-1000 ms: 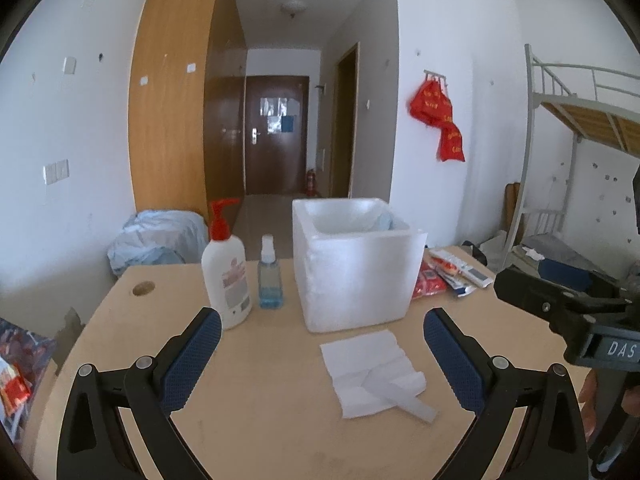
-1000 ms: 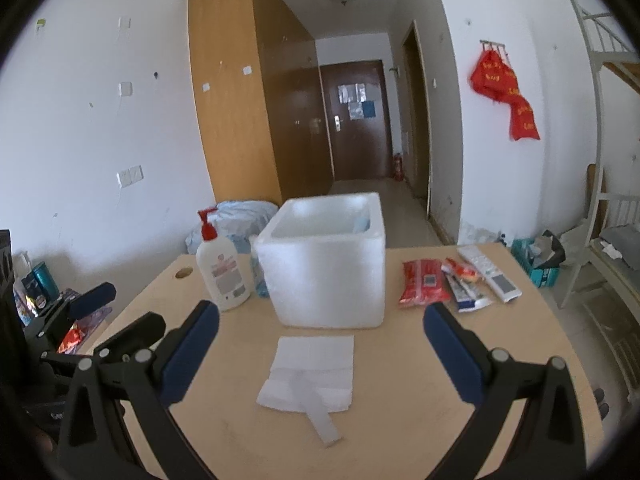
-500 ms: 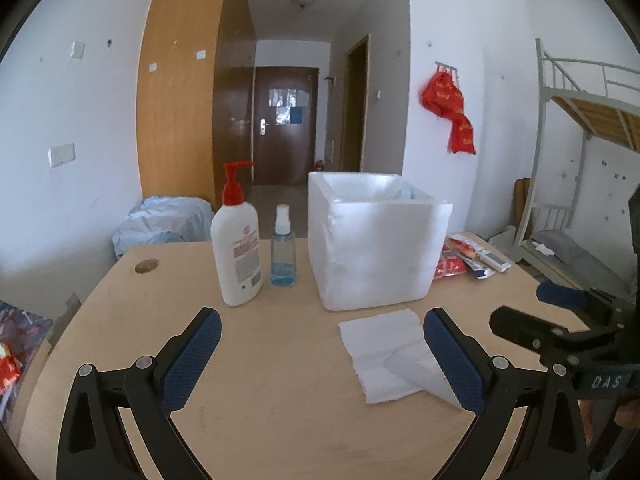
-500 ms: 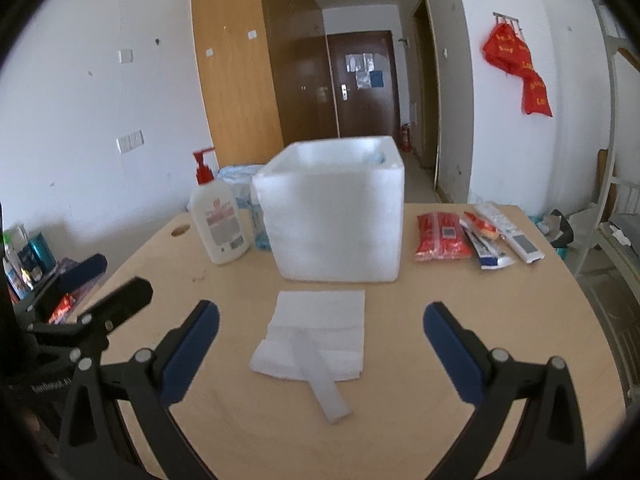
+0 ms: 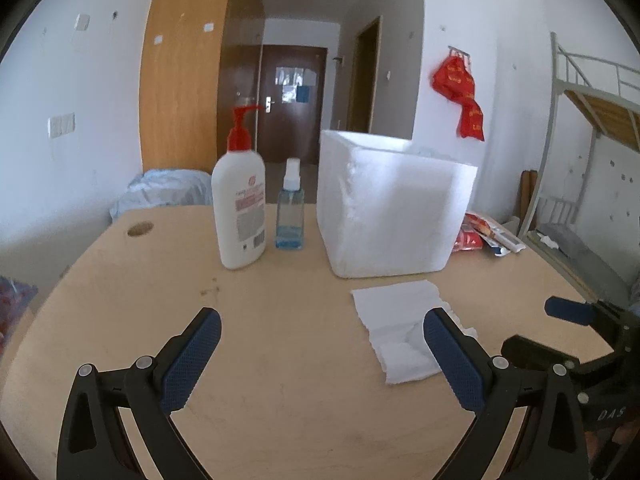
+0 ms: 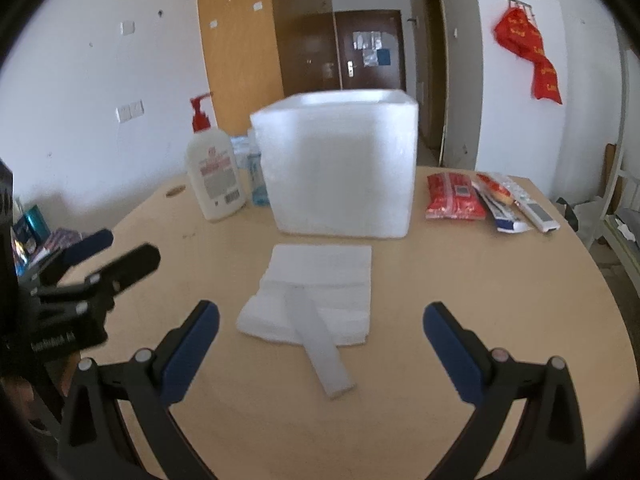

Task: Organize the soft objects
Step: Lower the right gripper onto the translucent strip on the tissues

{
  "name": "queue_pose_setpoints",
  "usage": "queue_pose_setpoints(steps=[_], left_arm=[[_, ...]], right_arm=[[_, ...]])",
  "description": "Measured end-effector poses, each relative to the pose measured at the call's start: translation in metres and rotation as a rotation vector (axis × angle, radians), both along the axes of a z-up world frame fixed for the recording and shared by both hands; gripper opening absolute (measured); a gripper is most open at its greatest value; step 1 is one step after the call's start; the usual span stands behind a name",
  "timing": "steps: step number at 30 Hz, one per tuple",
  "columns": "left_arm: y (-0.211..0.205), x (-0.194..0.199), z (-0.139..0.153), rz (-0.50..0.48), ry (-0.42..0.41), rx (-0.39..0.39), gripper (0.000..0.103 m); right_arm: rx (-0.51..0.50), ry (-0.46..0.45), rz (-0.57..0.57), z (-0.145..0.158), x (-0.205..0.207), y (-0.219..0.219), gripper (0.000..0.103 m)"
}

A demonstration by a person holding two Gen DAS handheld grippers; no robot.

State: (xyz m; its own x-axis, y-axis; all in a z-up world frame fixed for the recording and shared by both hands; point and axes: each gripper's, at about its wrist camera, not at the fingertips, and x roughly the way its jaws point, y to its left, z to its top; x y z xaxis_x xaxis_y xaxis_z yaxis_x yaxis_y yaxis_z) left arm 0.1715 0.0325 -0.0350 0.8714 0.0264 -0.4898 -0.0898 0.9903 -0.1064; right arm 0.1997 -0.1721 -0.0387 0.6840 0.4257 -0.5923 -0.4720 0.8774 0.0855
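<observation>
I am looking across the surface (image 6: 500, 280), whose curved right edge is running close behind the packets, with bare wood lying open between both tools and the foam box (image 6: 340, 168). My left tool (image 5: 320, 356) is hanging with its pads spread wide and holding nothing, its right pad overlapping the near corner of the folded white cloth (image 5: 400, 320) in view. My right tool (image 6: 320, 352) is spread just as wide, empty, framing the cloth (image 6: 320, 292) and its loose strip. The cloth is lying flat just in front of the box. The lotion bottle (image 5: 240, 200) and spray bottle (image 5: 290, 208) are standing left of the box. Compared with a second ago, both tools are sitting lower and nearer the cloth.
</observation>
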Motion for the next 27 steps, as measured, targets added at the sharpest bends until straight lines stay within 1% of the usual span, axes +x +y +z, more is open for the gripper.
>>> queue_pose_setpoints(steps=[1,4,10,11,12,13,15,19,20,27], left_arm=[[0.001,0.003,-0.005,-0.007,0.014,-0.013,0.101],[0.002,0.009,-0.013,-0.019,0.050,-0.021,0.101],[0.003,0.011,-0.018,-0.035,0.065,-0.040,0.101],[0.002,0.011,-0.018,-0.037,0.065,-0.040,0.101],[0.002,0.010,-0.018,-0.038,0.064,-0.039,0.101],[0.002,0.010,-0.018,-0.043,0.063,-0.040,0.101],[0.002,0.010,-0.018,-0.050,0.064,-0.039,0.101],[0.000,0.009,-0.018,-0.061,0.067,-0.036,0.101],[-0.001,0.009,-0.018,-0.062,0.067,-0.036,0.101],[-0.005,0.012,-0.021,-0.080,0.085,-0.042,0.101]], right_arm=[[-0.010,0.006,0.005,-0.002,0.001,0.001,0.103],[-0.021,0.017,0.021,-0.008,0.005,0.004,0.103],[-0.058,0.046,0.056,-0.023,0.009,0.012,0.102],[-0.063,0.050,0.056,-0.025,0.009,0.013,0.100],[-0.066,0.053,0.054,-0.026,0.009,0.013,0.095],[-0.070,0.062,0.059,-0.028,0.010,0.014,0.092],[-0.078,0.077,0.066,-0.032,0.011,0.016,0.082],[-0.092,0.106,0.077,-0.039,0.014,0.018,0.077],[-0.096,0.114,0.084,-0.040,0.014,0.018,0.073],[-0.137,0.129,0.096,-0.049,0.015,0.023,0.062]])
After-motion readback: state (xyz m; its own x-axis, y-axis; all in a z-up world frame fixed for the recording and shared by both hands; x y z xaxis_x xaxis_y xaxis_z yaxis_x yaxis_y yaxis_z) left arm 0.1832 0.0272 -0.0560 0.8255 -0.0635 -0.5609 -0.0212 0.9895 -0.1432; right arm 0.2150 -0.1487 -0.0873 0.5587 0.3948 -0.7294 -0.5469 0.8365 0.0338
